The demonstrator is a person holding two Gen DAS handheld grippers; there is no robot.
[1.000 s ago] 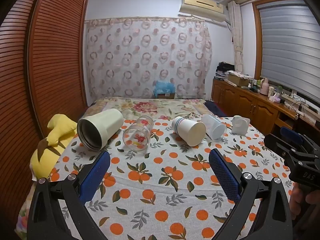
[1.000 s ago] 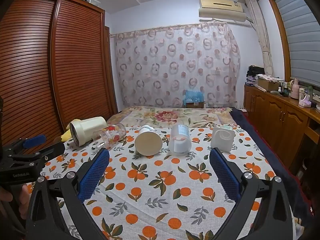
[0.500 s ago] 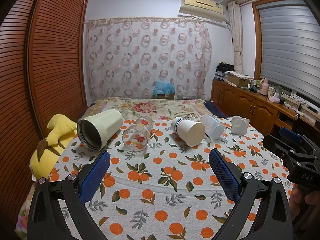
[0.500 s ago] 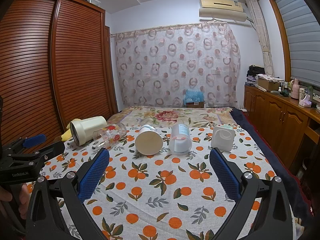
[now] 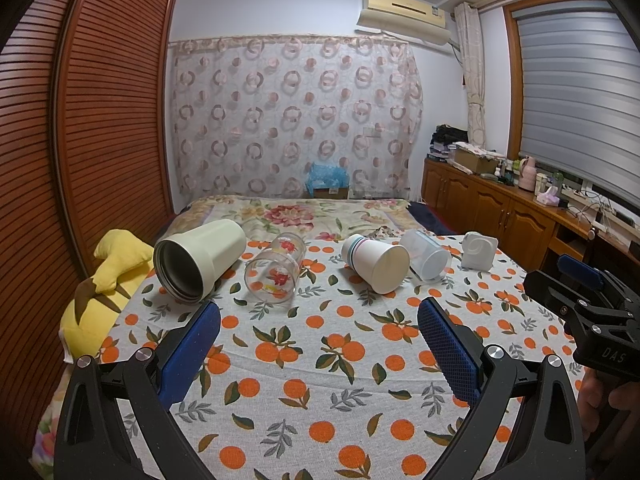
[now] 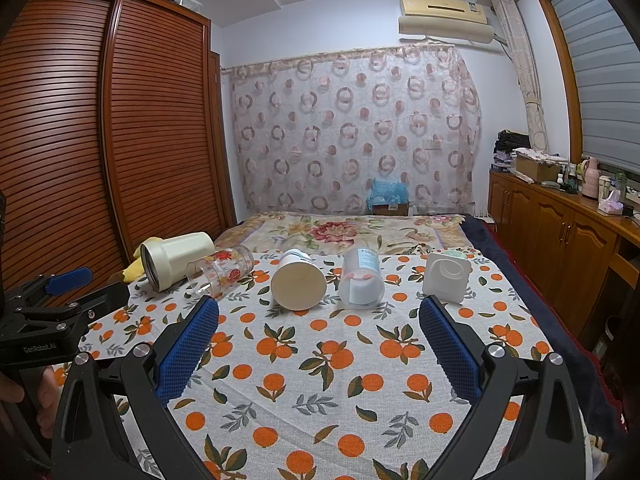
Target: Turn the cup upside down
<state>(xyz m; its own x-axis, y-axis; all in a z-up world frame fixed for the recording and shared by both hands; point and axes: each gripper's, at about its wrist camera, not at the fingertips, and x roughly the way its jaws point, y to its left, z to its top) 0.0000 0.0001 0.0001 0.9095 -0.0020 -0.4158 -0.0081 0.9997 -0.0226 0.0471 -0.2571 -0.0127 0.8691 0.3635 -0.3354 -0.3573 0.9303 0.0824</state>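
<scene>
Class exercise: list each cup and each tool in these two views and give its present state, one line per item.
cream tumbler: on its side
clear floral glass: on its side
paper cup: on its side
frosted cup: on its side
white square cup: tipped over
left tool: open, empty
right tool: open, empty

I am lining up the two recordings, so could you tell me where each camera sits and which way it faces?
Left wrist: sits on the left gripper, facing along the bed at the cream cup; its open fingers show, and the right gripper at the right edge.
Right wrist: sits on the right gripper, facing the paper cup; its open fingers show, and the left gripper at left.
Shared: the row of cups, orange-print cloth, curtain.
</scene>
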